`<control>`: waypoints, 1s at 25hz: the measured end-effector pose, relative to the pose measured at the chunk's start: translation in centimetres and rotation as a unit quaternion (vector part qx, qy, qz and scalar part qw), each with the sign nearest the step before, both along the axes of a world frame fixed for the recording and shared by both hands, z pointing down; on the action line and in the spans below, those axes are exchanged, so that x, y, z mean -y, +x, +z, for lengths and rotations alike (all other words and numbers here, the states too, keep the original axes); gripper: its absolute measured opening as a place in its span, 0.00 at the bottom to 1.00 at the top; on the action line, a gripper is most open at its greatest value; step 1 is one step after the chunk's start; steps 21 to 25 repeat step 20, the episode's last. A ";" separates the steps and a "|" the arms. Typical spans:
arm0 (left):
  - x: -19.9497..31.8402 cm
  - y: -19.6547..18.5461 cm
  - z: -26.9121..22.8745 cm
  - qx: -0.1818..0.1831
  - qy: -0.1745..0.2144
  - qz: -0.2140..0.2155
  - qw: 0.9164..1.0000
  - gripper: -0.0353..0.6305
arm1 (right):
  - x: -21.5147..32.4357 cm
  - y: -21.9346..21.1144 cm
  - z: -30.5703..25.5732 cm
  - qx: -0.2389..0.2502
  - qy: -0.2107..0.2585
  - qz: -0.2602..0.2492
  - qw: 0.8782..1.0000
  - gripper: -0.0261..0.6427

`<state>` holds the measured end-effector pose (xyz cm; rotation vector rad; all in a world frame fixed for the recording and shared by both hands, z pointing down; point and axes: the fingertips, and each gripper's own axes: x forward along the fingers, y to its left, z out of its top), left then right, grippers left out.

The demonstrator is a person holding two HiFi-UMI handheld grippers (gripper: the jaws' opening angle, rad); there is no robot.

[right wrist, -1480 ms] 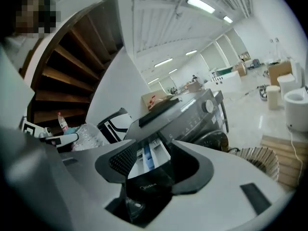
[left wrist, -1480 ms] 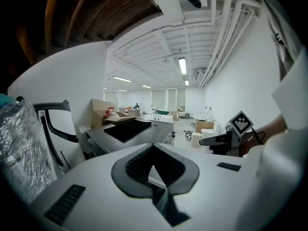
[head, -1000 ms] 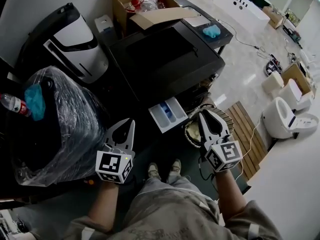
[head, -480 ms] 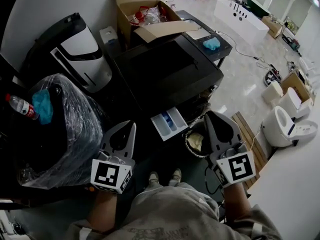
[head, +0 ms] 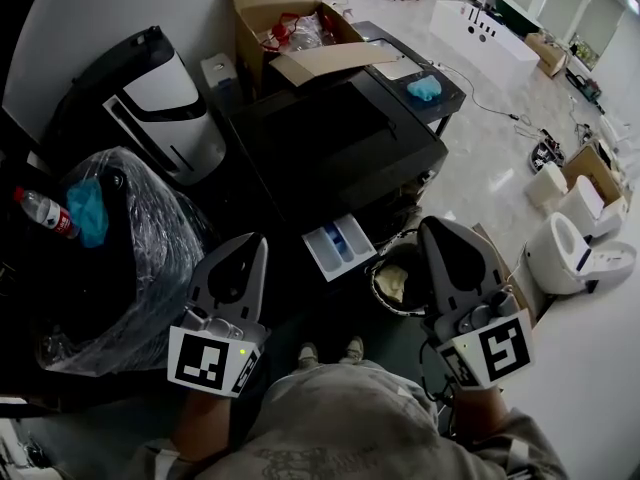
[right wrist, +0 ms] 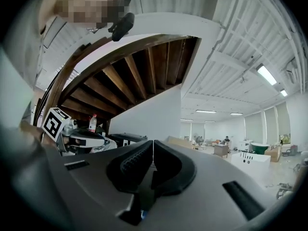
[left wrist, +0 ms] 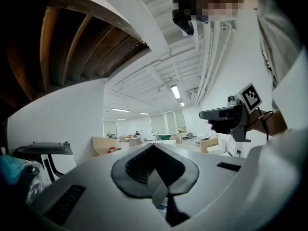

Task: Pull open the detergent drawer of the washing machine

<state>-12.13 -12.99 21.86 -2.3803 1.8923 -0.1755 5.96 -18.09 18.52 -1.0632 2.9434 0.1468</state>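
detergent drawer stands pulled out of the front of the dark washing machine, at about 6 o'clock of the machine's top in the head view. its white tray shows pale compartments, one with a blue part. neither gripper touches it.

the left gripper hovers at about 8 o'clock of the drawer, near it but apart. its fingers are closed together tip to tip with nothing between them. the right gripper sits at about 4 o'clock of the drawer, also apart, and overlaps a round bin on the floor in that view. its fingers are pressed together and empty too. each gripper's own view looks out level into the room. the left gripper view catches the other gripper at about 3 o'clock, and the right gripper view catches it at about 9 o'clock.

an open cardboard box stands at 12 o'clock of the machine. a white and black appliance is at 10 o'clock. a plastic-wrapped dark bundle fills the 9 o'clock side, with a blue cloth on it and a water bottle just beside the cloth. white toilets stand on the pale floor at 3 o'clock.
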 end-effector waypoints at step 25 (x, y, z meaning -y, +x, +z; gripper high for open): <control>1.4 -0.1 0.2 0.008 -0.005 0.002 1.000 0.08 | 1.9 -0.6 0.2 -0.005 -0.012 -0.004 1.000 0.09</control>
